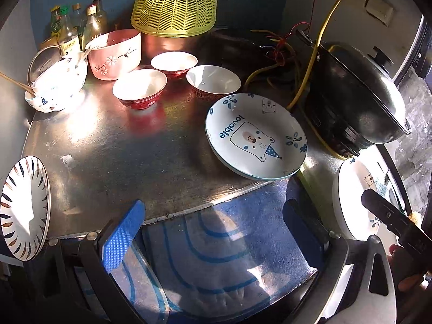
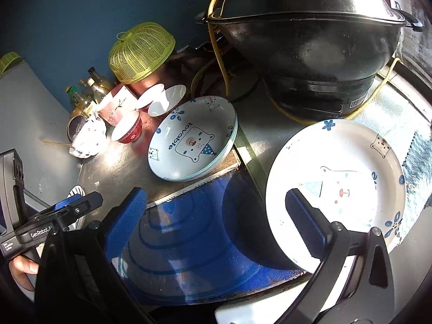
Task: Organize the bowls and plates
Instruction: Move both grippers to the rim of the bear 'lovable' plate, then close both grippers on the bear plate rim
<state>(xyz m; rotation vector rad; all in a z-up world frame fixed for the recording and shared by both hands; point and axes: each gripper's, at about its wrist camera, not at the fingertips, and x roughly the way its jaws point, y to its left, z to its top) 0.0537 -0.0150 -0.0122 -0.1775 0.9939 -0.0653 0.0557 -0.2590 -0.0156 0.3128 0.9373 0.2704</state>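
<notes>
A white bear-print "lovable" plate [image 1: 256,137] lies near the metal counter's front edge, and shows in the right wrist view [image 2: 193,143] as a stack of two. A second bear plate [image 2: 337,178] lies at the right; it also shows in the left wrist view [image 1: 351,199]. Three red bowls [image 1: 140,89] [image 1: 174,63] [image 1: 213,81], a pink flowered bowl [image 1: 116,54] and a white bowl [image 1: 58,86] stand at the back left. A leaf-pattern plate [image 1: 24,208] sits at the left edge. My left gripper [image 1: 213,224] is open and empty. My right gripper [image 2: 216,213] is open, its right finger over the second plate's rim.
A black lidded cooker [image 1: 356,94] with yellow cable [image 1: 318,54] stands at the right. A yellow mesh food cover [image 1: 174,8] and several bottles [image 1: 78,27] stand at the back. A blue patterned rug [image 1: 216,243] lies below the counter edge [image 1: 162,216].
</notes>
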